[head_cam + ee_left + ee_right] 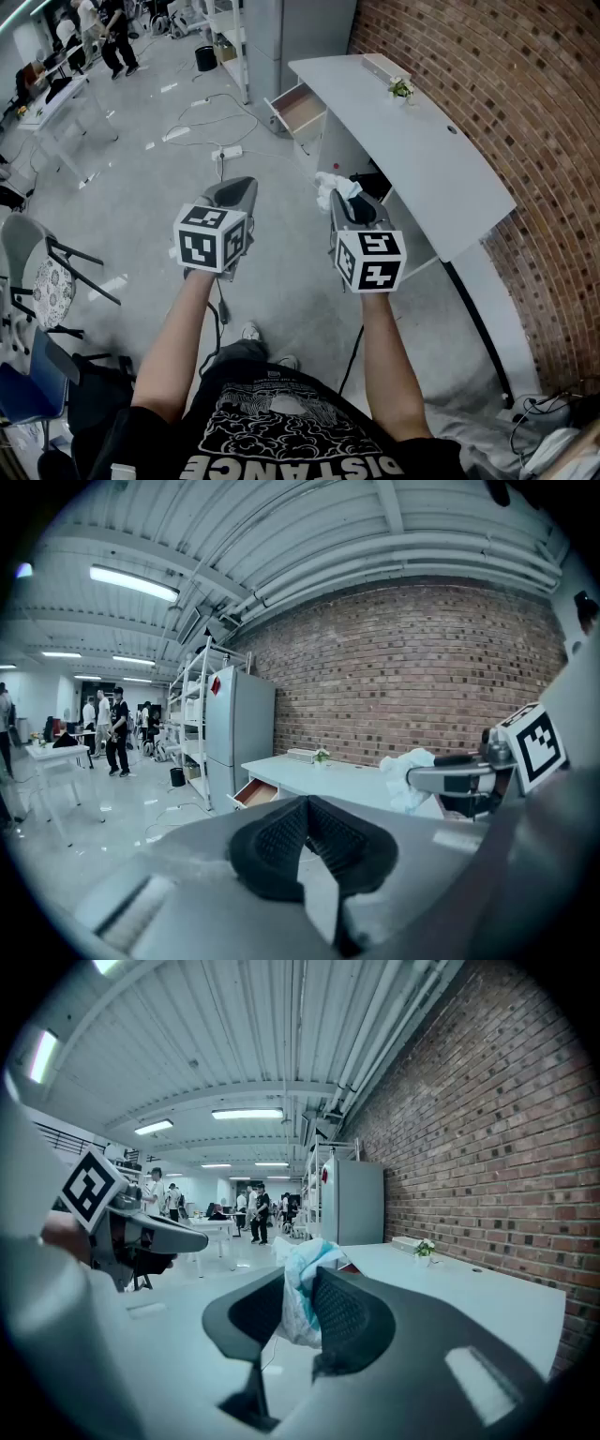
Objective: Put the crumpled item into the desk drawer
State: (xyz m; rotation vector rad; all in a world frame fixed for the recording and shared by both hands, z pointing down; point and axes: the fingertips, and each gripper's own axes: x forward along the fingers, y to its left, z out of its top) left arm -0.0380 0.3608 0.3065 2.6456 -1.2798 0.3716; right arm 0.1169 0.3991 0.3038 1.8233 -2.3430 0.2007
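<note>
**Entry: carry stage, item in hand, not yet delivered**

- **Crumpled item**: a white wad with pale blue folds, like tissue or cloth. It is held in the air, off the floor, at the near side of the desk and well apart from the drawer.
- **Right claw**: closed on the crumpled item. Both pads press the wad, and part of it bulges above them.
- **Left claw**: jaws brought together with nothing between them. It is held level beside the right claw, on its left, and looks idle.
- **Drawer**: pulled out at the far left end of the desk, its wood-coloured interior facing up. No contents are visible in it.
- **Surface**: a long pale desk top along the brick wall on the right, bare except for a small plant at the far end.

**Status, as judged**
- Done: the pick-up, and the drawer stands ready.
- Left: carry the wad to the far end, bring it over the drawer opening, lower it in and release it.
- The task is roughly at its midpoint.
</note>
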